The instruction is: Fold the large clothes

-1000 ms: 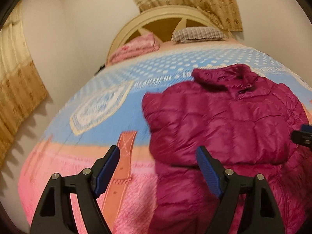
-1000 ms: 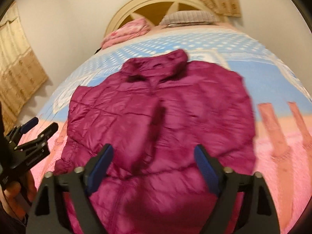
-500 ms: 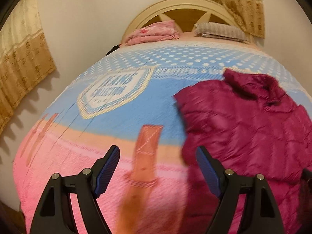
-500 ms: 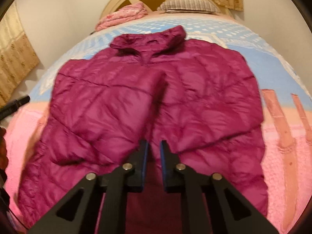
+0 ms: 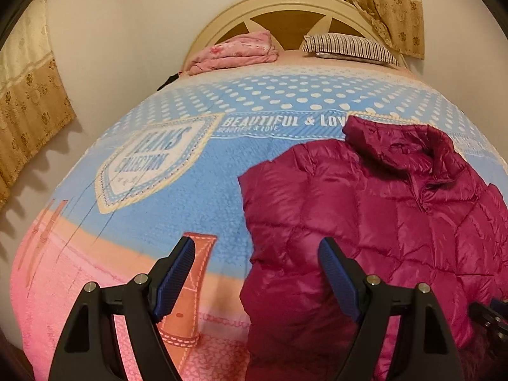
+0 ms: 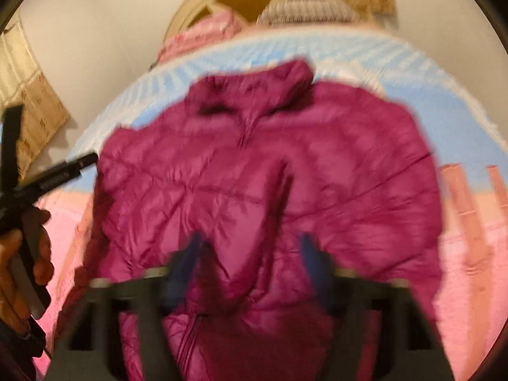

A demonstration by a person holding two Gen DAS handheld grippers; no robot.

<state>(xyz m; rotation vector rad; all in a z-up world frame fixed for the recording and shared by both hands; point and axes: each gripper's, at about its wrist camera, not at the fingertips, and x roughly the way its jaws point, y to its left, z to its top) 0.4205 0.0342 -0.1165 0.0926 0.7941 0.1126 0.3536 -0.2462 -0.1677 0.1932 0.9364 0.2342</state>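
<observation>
A magenta puffer jacket [image 5: 381, 222] lies spread front-up on the bed, collar toward the headboard, both sleeves folded in over its front. My left gripper [image 5: 255, 244] hovers open over the jacket's left edge, with nothing between its fingers. The right wrist view is blurred. In it my right gripper [image 6: 250, 241] hangs low over the jacket [image 6: 254, 158] near the zip. Its jaws are opening, and the pads stand apart without pressing on the fabric. A hand [image 6: 19, 260] holds the left gripper [image 6: 63, 171] at the left edge of that view.
The bed carries a blue, orange and pink blanket [image 5: 190, 190]. A folded pink quilt [image 5: 238, 50] and a striped pillow [image 5: 349, 47] lie by the cream headboard [image 5: 270, 9]. Curtains [image 5: 28, 101] hang on the left wall and behind the headboard.
My right gripper came down toward the jacket, shut its jaws near the zip, then parted them again. My left gripper shifted leftward off the jacket's sleeve to its left edge, staying open.
</observation>
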